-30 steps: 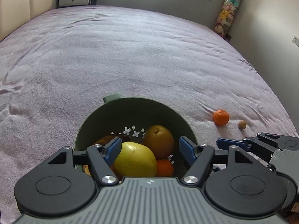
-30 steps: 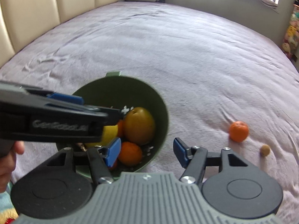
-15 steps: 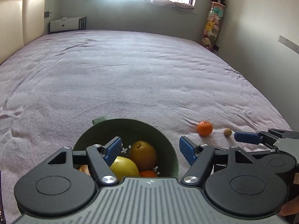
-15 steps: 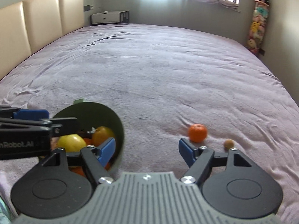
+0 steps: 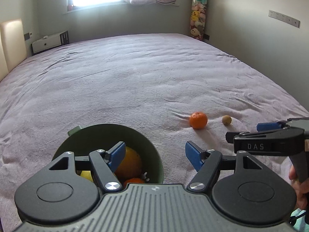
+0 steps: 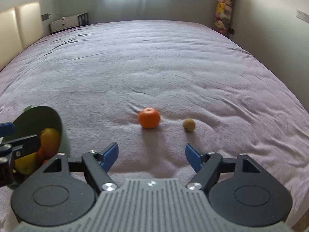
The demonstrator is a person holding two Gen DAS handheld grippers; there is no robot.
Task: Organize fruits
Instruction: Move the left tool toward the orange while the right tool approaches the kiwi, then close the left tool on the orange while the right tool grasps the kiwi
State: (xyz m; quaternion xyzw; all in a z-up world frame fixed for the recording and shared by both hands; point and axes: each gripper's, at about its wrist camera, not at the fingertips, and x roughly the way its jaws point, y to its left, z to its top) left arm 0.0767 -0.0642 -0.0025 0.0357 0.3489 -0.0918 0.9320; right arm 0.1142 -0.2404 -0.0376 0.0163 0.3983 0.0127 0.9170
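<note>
A green bowl (image 5: 108,133) sits on the purple bedspread (image 5: 135,77) and holds a brown pear (image 5: 128,164), a yellow fruit (image 5: 86,175) and an orange (image 5: 133,181). My left gripper (image 5: 154,155) hovers open over the bowl's right rim, with nothing between its pads. To the right lie a tangerine (image 5: 198,119) and a small brown fruit (image 5: 227,119). In the right wrist view the tangerine (image 6: 149,118) and the small brown fruit (image 6: 189,124) lie just beyond my open, empty right gripper (image 6: 151,156). The bowl (image 6: 42,118) is at the far left there.
My right gripper (image 5: 249,130) enters the left wrist view from the right, held by a hand (image 5: 301,189). A white nightstand (image 5: 50,42) and a padded headboard (image 6: 19,31) stand far left. A column of plush toys (image 5: 198,17) hangs in the back corner.
Both grippers have drawn back from the bowl. The right one swung rightward to face the tangerine, and its jaws spread wider. The left one's opening looks unchanged.
</note>
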